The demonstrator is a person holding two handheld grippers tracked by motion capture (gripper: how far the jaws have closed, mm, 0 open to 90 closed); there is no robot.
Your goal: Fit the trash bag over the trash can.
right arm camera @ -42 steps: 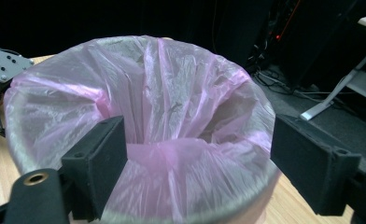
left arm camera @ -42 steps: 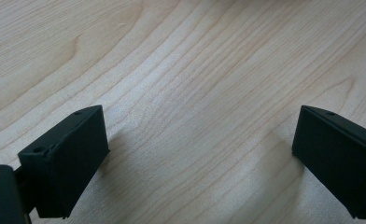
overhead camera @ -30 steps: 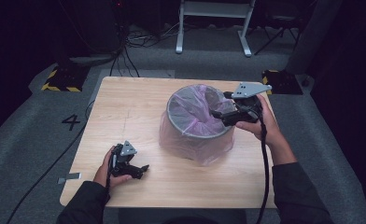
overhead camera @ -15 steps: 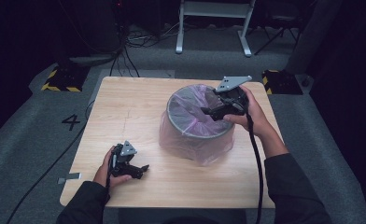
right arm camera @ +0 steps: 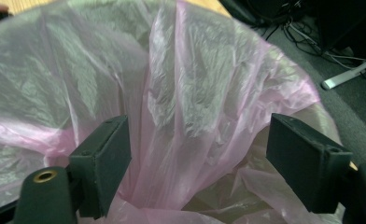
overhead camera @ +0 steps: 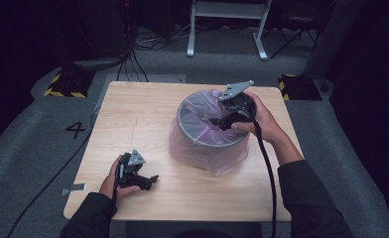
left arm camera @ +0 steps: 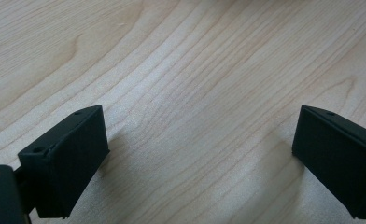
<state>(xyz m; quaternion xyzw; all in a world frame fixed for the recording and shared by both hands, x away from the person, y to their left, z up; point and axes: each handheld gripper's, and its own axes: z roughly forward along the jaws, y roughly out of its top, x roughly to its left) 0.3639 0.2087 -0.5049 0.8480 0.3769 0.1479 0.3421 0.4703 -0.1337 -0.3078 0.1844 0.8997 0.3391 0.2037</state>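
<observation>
- Now the right gripper (overhead camera: 221, 120) hangs over the open mouth of the bin (overhead camera: 207, 141), its jaws spread wide with nothing clamped between them; the right hand (overhead camera: 259, 121) holds it from the far-right side of the rim
- Seen along those jaws in the right gripper view, the pink bag (right arm camera: 186, 93) lies straight ahead and below; a loose fold of the film rises in the gap between the two jaws, and whether it touches either one cannot be told
- In the high view, the bag lines the bin and spills down over its outside wall onto the table (overhead camera: 133, 114)
- Meanwhile the left gripper (overhead camera: 150, 179) sits low at the near-left part of the table, held in the left hand (overhead camera: 114, 181), well apart from the bin
- Its jaws stand wide open and empty; bare wood grain lies between and ahead of them in the left gripper view, close beneath the jaw tips
</observation>
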